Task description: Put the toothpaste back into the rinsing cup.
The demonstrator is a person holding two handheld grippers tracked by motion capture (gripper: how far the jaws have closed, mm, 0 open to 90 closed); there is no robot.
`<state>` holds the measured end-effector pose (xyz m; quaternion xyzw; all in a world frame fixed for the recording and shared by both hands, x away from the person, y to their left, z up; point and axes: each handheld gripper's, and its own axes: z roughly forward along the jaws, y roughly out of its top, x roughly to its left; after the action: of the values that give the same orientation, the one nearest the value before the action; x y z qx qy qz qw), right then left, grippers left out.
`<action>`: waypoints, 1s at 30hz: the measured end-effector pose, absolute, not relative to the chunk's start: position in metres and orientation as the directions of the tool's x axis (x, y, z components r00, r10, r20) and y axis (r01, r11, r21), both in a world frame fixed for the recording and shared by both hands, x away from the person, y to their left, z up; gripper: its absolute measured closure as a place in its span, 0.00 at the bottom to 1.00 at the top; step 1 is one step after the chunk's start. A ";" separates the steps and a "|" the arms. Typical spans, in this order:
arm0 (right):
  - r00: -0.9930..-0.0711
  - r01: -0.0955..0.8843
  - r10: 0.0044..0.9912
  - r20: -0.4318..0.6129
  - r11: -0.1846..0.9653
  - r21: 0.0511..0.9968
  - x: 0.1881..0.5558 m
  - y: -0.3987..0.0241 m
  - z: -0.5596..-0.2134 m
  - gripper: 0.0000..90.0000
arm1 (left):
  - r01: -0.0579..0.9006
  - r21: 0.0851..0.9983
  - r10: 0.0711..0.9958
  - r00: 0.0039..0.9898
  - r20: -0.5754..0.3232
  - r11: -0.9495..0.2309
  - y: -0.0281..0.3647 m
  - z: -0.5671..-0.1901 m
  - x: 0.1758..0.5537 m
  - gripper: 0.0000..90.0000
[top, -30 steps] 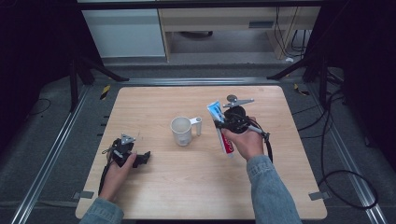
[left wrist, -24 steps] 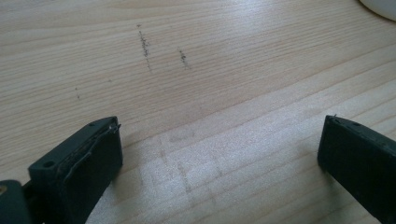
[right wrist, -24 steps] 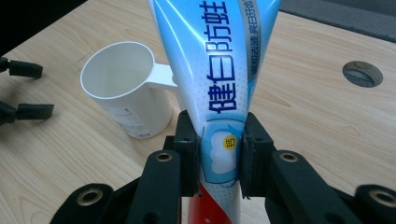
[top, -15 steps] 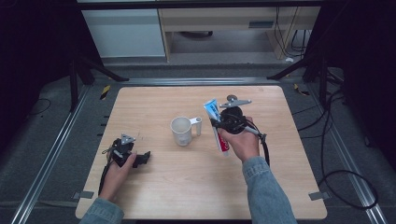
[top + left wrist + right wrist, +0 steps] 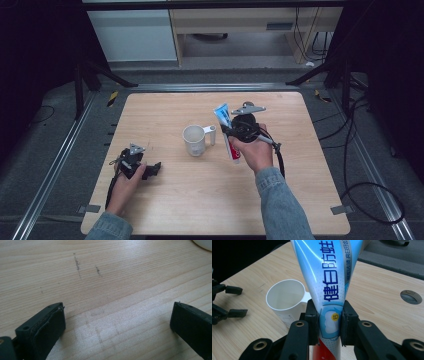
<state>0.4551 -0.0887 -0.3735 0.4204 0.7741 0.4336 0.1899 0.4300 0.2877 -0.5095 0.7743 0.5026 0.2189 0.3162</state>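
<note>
holding toothpaste tube (image 5: 329, 290) tight between pads of right gripper (image 5: 329, 323), tube lifted off table (image 5: 165, 107), flat end tilted up toward 11 o'clock in high view. cup (image 5: 194, 139) stands upright near table centre, at 9 o'clock of tube, just beside it. done, by look: tube picked up and carried next to cup. left, likely: lower tube into cup, let go. cup inside looks empty. left gripper (image 5: 135, 165) rests at 8 o'clock of cup, well apart, jaws spread wide, nothing between them.
</note>
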 end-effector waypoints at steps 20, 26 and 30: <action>-0.553 0.422 0.830 0.077 0.199 0.884 0.454 -0.075 -0.358 0.81 | 0.640 0.711 0.917 0.398 0.020 -0.293 0.288 -0.510 0.430 0.00; -0.548 0.403 0.833 0.075 0.184 0.896 0.455 -0.071 -0.351 0.81 | 0.640 0.711 0.917 0.398 0.020 -0.293 0.288 -0.510 0.430 0.00; -0.543 0.391 0.836 0.077 0.170 0.904 0.455 -0.069 -0.348 0.81 | 0.639 0.711 0.917 0.398 0.022 -0.294 0.288 -0.510 0.430 0.00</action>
<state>0.4550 -0.0690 -0.3476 0.4202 0.7303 0.4880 0.2278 0.4300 0.2877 -0.5095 0.7739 0.5026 0.2197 0.3165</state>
